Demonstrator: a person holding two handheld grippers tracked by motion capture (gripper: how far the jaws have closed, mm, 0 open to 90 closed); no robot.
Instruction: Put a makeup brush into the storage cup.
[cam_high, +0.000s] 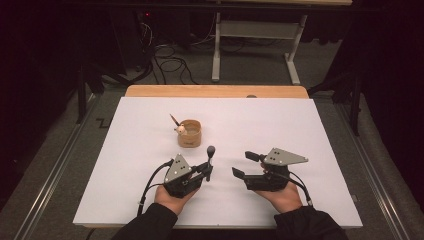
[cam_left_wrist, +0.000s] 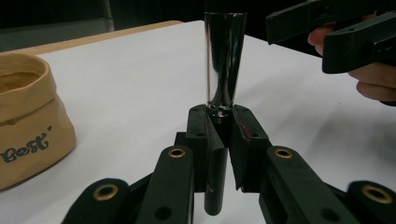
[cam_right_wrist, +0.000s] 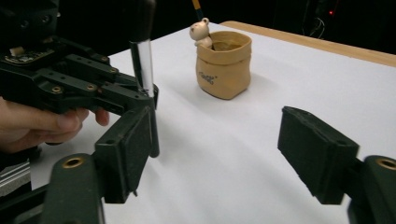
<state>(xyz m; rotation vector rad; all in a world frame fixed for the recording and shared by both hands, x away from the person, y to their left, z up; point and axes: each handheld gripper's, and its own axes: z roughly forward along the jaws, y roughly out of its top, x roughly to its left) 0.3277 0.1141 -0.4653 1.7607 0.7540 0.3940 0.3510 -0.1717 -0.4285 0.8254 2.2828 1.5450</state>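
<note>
A: Left tool, item one: jaws clamped nearly shut on a slim black and chrome pen, held upright just above the white bench. Next entry rightward?

B: Tan pouch-style pot, standing farther back on the bench, a small bear figure and a pencil at its rim. It looks like the destination for the pen, though that is a judgement.

A: Right tool?

B: Jaws standing wide apart, nothing between them, hovering just right of the pen; the pads do not touch it.

A: Handling note?

B: Keep the left clamp firm and the pen vertical. Carry it over the pot mouth, clear of bear and pencil, lower before releasing. Right tool should stay back, or steady the pot wall if it tips
</note>
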